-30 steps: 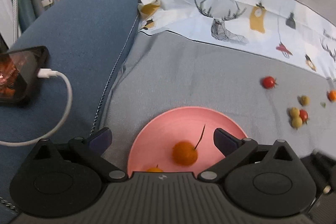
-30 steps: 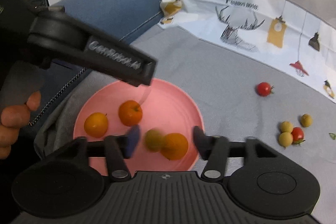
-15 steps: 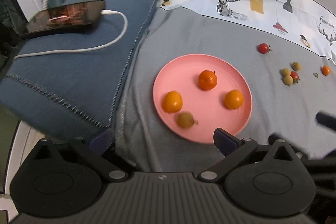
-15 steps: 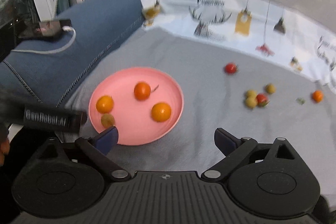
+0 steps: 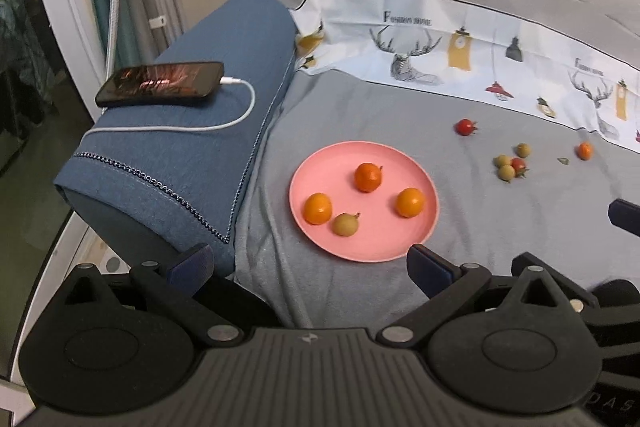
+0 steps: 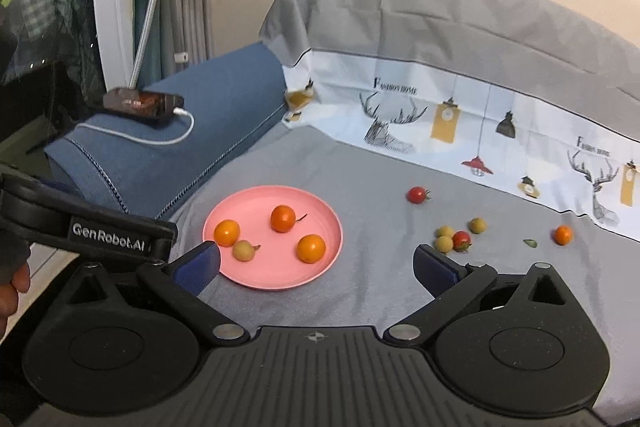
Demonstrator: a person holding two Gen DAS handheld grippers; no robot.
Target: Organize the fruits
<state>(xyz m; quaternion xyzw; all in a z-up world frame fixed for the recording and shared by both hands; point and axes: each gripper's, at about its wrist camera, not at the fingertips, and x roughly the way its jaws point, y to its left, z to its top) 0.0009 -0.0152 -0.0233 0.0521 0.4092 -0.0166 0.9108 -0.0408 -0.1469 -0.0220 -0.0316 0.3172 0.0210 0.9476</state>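
Jaws withdrawn; plate (image 6: pixel 276 277) now ahead.

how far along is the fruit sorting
Partly done: four fruits sit on the pink plate, three orange and one yellow-green. Nothing is in hand; the left tool and right tool are both open. Six remain on the grey cloth: lone red tomato, cluster of four, small orange fruit.
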